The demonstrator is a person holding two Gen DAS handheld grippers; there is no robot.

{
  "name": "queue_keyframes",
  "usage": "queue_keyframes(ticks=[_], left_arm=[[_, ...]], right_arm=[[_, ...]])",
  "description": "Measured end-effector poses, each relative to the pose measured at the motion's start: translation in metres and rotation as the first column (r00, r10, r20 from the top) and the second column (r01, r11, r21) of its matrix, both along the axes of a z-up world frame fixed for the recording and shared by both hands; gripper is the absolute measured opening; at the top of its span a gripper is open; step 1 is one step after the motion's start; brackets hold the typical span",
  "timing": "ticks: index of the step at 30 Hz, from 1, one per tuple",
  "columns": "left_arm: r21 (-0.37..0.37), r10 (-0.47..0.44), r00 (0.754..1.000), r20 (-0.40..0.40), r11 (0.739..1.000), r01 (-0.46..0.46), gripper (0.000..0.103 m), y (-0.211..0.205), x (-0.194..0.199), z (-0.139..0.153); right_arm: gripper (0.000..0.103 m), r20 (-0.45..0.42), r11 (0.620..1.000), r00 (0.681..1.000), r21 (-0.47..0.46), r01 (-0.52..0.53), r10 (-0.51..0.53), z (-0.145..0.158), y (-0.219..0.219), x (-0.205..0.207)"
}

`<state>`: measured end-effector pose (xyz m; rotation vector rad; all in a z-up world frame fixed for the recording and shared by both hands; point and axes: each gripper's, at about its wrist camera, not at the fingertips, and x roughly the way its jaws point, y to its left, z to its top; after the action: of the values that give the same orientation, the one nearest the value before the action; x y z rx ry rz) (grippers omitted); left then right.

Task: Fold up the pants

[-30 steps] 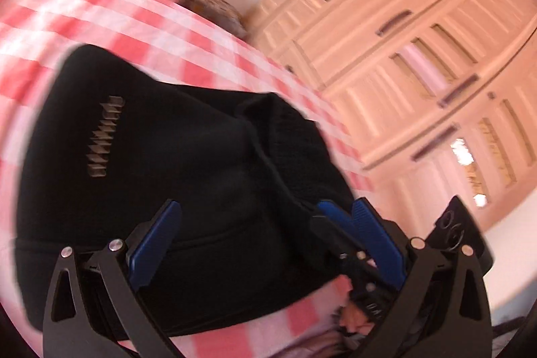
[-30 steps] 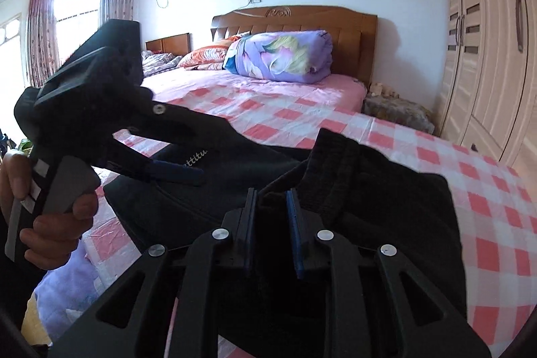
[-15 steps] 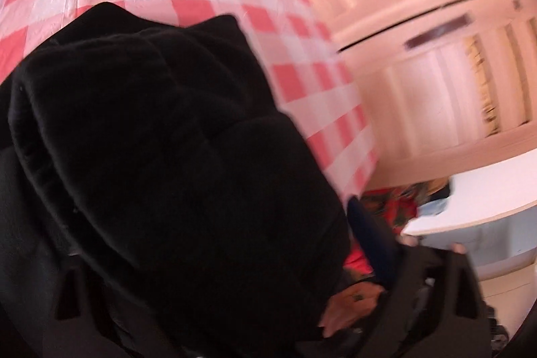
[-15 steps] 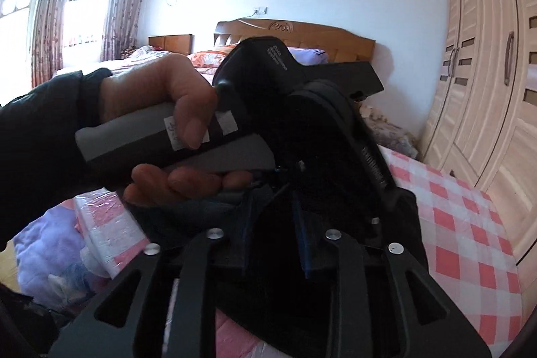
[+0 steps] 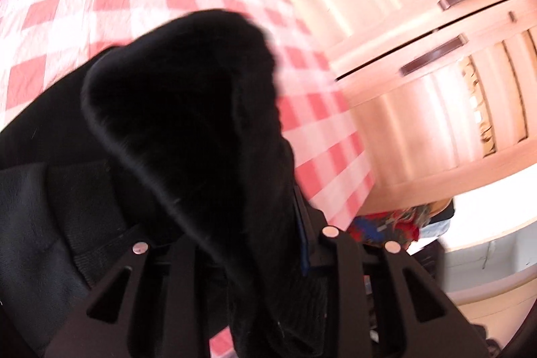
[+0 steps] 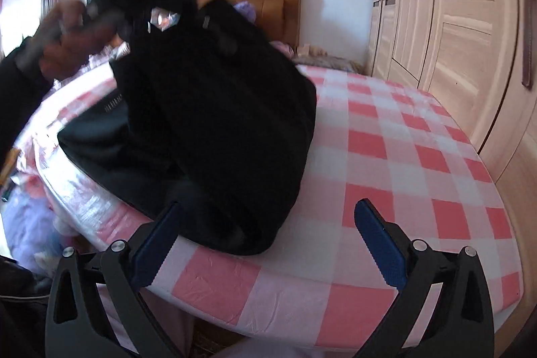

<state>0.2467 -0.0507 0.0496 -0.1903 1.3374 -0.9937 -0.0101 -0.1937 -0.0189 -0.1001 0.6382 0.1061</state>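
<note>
Pants [image 6: 218, 109], black, soft and limp, lie part-folded near the bed [image 6: 386, 156] edge, one layer lifted; best held at a hem or fold edge. Left gripper [image 5: 268, 257] pinches that layer. Right gripper [image 6: 265, 240], clamped half a second ago, now stands wide and empty.

Both wrist views face the bed [image 6: 386, 156] (left seemingly nearer).

Bed [image 6: 386, 163] has a pink-and-white checked sheet. My black pants [image 6: 218, 130] lie bunched on its near left part, lower edge by the bed's front edge.
</note>
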Motion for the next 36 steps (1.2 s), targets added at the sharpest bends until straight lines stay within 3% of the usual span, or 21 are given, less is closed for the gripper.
queue_keyframes(ticks=[4,7,10,14,16,18,21,22,23,25,29,36], left_arm=[[-0.010,0.019,1.000,0.018,1.000,-0.019,0.024,-0.004,0.001,0.024],[-0.031,0.032,0.999,0.043,0.999,-0.030,0.023,0.010,-0.002,0.043],[-0.050,0.075,0.994,0.084,0.996,-0.071,0.022,0.051,-0.006,0.063],[-0.089,0.195,0.974,0.111,0.979,-0.186,0.021,0.146,-0.015,0.069],[-0.099,0.293,0.953,0.072,0.953,-0.285,0.021,0.202,-0.010,0.052],[-0.084,0.366,0.931,0.005,0.928,-0.364,0.022,0.242,-0.001,0.022],[0.031,0.464,0.880,-0.101,0.886,-0.463,0.028,0.283,0.012,-0.056],[0.031,0.473,0.871,-0.129,0.880,-0.473,0.030,0.289,0.013,-0.073],[-0.045,0.475,0.866,-0.157,0.872,-0.487,0.030,0.299,0.013,-0.085],[-0.118,0.480,0.861,-0.165,0.857,-0.501,0.030,0.309,0.008,-0.085],[-0.101,0.503,0.857,-0.108,0.852,-0.513,0.027,0.302,-0.001,-0.074],[-0.115,0.522,0.852,0.036,0.849,-0.516,0.021,0.292,-0.021,-0.015]], right_arm=[[0.098,-0.052,0.997,0.996,-0.042,0.071,-0.073,-0.012,0.021,0.029],[0.098,-0.078,0.987,0.995,-0.147,0.058,-0.070,-0.018,0.039,0.041],[0.098,-0.038,0.986,0.998,-0.159,0.047,-0.054,-0.014,0.052,0.035],[0.098,0.010,0.993,1.000,-0.118,0.005,-0.004,-0.003,0.060,0.032],[0.098,0.009,0.992,0.999,-0.115,-0.042,0.044,-0.005,0.071,0.035],[0.098,-0.003,0.982,0.998,-0.175,-0.068,0.068,-0.014,0.092,0.039],[0.098,-0.053,0.958,0.996,-0.273,-0.086,0.074,-0.034,0.115,0.044],[0.098,-0.031,0.960,0.997,-0.270,-0.075,0.069,-0.034,0.115,0.040],[0.098,-0.040,0.962,0.997,-0.262,-0.077,0.069,-0.032,0.115,0.040],[0.098,-0.056,0.966,0.996,-0.245,-0.080,0.068,-0.031,0.112,0.039],[0.098,-0.035,0.974,0.998,-0.220,-0.058,0.052,-0.023,0.106,0.038],[0.098,0.018,0.984,0.993,-0.139,-0.112,0.116,-0.009,0.112,0.036]])
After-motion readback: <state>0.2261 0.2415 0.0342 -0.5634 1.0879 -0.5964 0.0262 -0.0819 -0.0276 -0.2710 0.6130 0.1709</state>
